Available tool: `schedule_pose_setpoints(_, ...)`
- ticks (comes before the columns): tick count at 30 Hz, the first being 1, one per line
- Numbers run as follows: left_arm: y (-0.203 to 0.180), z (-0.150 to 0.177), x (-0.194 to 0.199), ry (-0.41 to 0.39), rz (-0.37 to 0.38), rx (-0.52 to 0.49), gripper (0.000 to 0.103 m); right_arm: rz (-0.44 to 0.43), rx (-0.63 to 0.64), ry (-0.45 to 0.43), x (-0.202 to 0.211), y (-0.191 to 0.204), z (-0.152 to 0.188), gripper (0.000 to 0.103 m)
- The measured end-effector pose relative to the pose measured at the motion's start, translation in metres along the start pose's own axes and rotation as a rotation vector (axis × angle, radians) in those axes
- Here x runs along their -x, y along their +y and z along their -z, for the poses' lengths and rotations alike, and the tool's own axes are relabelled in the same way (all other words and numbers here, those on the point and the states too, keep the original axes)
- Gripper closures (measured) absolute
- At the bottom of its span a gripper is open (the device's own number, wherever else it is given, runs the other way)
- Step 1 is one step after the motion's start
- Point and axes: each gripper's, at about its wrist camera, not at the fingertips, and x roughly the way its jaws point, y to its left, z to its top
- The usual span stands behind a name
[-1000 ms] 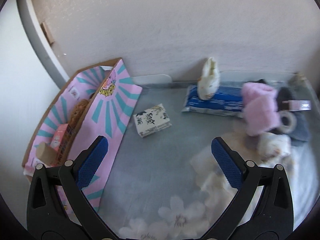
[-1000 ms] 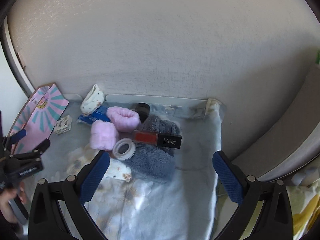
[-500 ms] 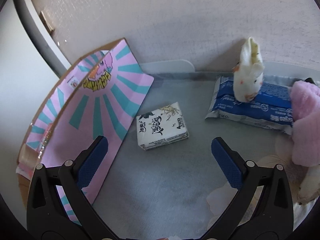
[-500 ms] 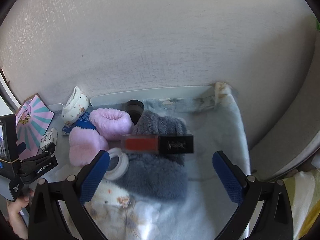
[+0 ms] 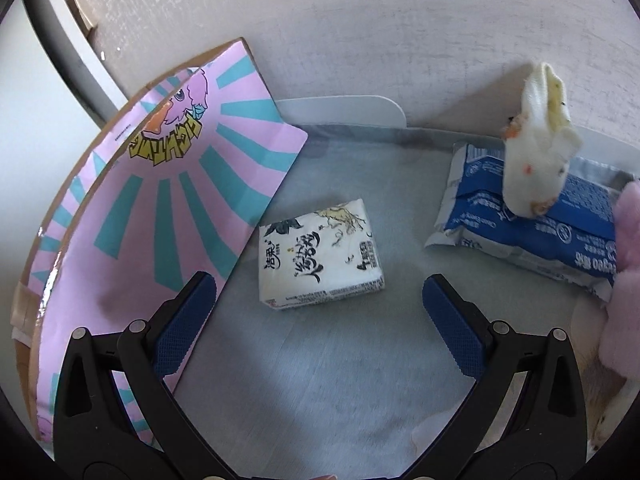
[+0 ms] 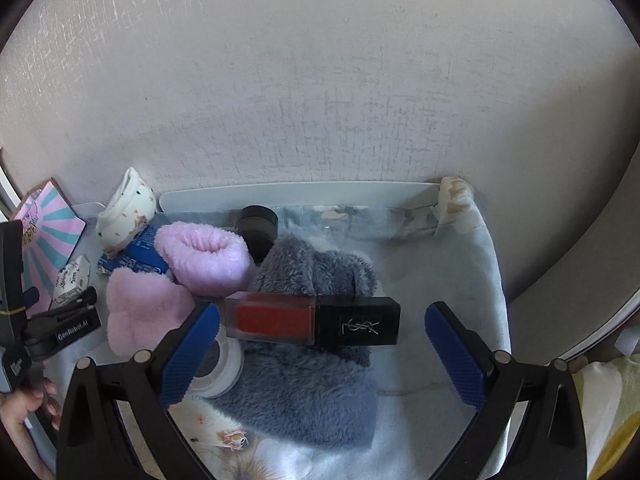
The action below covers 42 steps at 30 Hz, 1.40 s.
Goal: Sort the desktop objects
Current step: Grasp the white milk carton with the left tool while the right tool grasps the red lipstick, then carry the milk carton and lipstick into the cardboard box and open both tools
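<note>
Left tool (image 5: 320, 312) wide, empty, hovering over white tissue pack (image 5: 320, 254) lying flat on bench (image 5: 340, 380) right of pink box (image 5: 160, 200). Right tool (image 6: 322, 344) wide, empty, above red lipstick (image 6: 312, 320) resting on grey fuzzy sock (image 6: 312, 392).

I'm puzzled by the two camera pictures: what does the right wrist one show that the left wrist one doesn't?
Only the right wrist view shows the lipstick lying on the grey fleece, a tape roll, a dark jar and the left tongs.

Only the left wrist view shows the pattern on the tissue pack clearly.

Both show that pack, the pink box, the blue packet, the white sock and pink fleece.
</note>
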Motion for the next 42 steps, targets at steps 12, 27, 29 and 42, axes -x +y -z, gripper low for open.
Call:
schedule_pose_setpoints(12,0.007,-0.004,-0.009,0.019,0.11,0.065,0.024,-0.019,0.002,-0.016,0.002,0.001,0.001,0.022)
schedule_pose_setpoints(27,0.012,0.004,0.011,-0.008,0.17,0.027,0.046,0.015,0.024,-0.066,0.026,0.002,0.004,0.022)
schedule_pose_setpoints(29,0.012,0.003,0.018,-0.011,0.179,0.011,0.046,0.021,0.028,-0.065,0.03,0.004,0.002,0.022)
schedule_pose_setpoints(42,0.037,-0.025,0.102,-0.044,0.291,-0.135,0.046,0.029,0.062,-0.073,0.086,0.019,-0.021,0.022)
